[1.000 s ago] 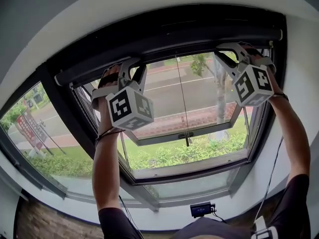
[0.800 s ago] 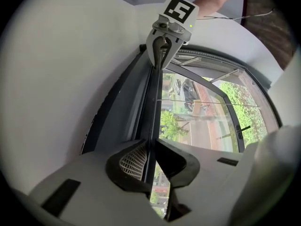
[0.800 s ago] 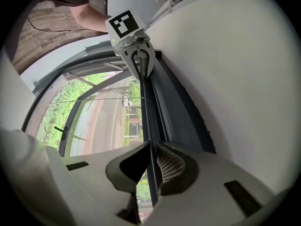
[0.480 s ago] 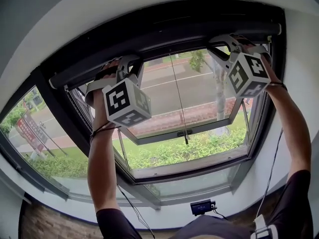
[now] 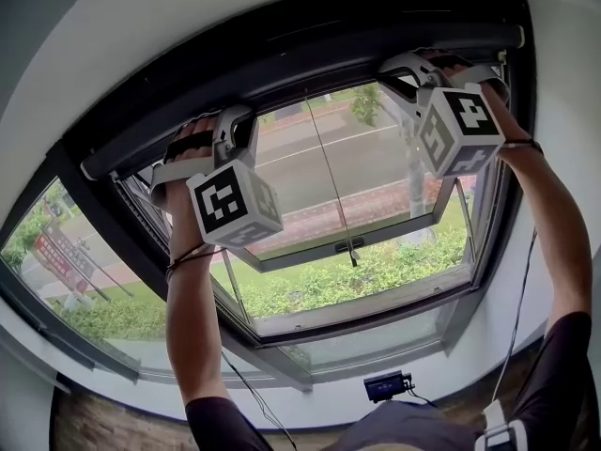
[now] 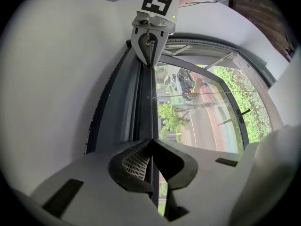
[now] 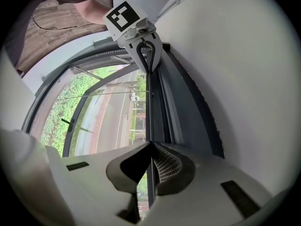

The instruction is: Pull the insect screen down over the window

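Observation:
The insect screen's dark pull bar (image 5: 310,59) runs across the top of the window, just under its housing. My left gripper (image 5: 237,120) is shut on the bar's thin lower edge left of the middle. My right gripper (image 5: 406,66) is shut on the same edge near the right end. In the left gripper view the jaws (image 6: 150,144) pinch the bar's edge (image 6: 151,102), which runs on to the right gripper (image 6: 149,41). The right gripper view mirrors this: shut jaws (image 7: 150,146) on the bar (image 7: 149,107), left gripper (image 7: 143,48) at the far end. No screen mesh shows over the glass.
A thin pull cord (image 5: 329,177) hangs from the bar's middle down to the tilted-open sash and its handle (image 5: 348,246). White wall surrounds the dark window frame (image 5: 498,224). A small black device (image 5: 387,384) sits on the sill below. Road, trees and lawn lie outside.
The view has drifted, so both grippers sit a little higher and further left in the picture. They stay shut on the bar at the window's top; no clear descent of the bar.

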`<state>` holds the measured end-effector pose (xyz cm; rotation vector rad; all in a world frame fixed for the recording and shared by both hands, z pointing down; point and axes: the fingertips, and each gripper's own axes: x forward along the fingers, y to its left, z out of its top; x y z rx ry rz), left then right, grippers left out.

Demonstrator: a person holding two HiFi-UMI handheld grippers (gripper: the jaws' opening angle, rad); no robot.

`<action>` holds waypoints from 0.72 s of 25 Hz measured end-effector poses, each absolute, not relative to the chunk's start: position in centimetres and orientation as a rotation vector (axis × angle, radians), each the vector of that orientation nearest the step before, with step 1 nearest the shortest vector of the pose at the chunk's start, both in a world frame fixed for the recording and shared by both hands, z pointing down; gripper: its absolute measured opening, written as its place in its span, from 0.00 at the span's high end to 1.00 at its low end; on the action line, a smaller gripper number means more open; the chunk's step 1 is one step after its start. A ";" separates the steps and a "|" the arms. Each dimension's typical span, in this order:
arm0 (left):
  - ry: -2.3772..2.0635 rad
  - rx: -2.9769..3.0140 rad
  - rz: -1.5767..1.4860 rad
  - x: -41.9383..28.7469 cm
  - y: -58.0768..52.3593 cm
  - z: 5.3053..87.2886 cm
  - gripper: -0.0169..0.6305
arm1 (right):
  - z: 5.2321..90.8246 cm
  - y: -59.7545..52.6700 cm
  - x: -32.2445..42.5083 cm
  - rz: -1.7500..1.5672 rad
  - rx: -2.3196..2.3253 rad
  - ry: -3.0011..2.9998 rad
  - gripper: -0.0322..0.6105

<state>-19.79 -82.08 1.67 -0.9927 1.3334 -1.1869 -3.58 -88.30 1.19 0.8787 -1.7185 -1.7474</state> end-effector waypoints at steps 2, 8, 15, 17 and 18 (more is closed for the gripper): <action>1.340 -1.022 -1.194 -19.9 -82.1 1.7 0.94 | 1.2 -88.3 -3.5 -1.740 0.874 -1.706 0.91; 1.353 -1.052 -1.225 -19.9 -81.9 2.1 0.94 | 1.7 -88.2 -3.6 -1.728 0.852 -1.681 0.92; 1.336 -1.100 -1.245 -19.5 -81.4 5.7 0.94 | 5.3 -87.9 -3.3 -1.673 0.758 -1.690 0.92; 1.330 -1.130 -1.261 -19.4 -80.8 7.1 0.94 | 6.8 -87.5 -3.3 -1.648 0.721 -1.693 0.92; 1.329 -1.136 -1.266 -19.4 -80.5 7.4 0.94 | 7.2 -87.2 -3.2 -1.643 0.712 -1.691 0.92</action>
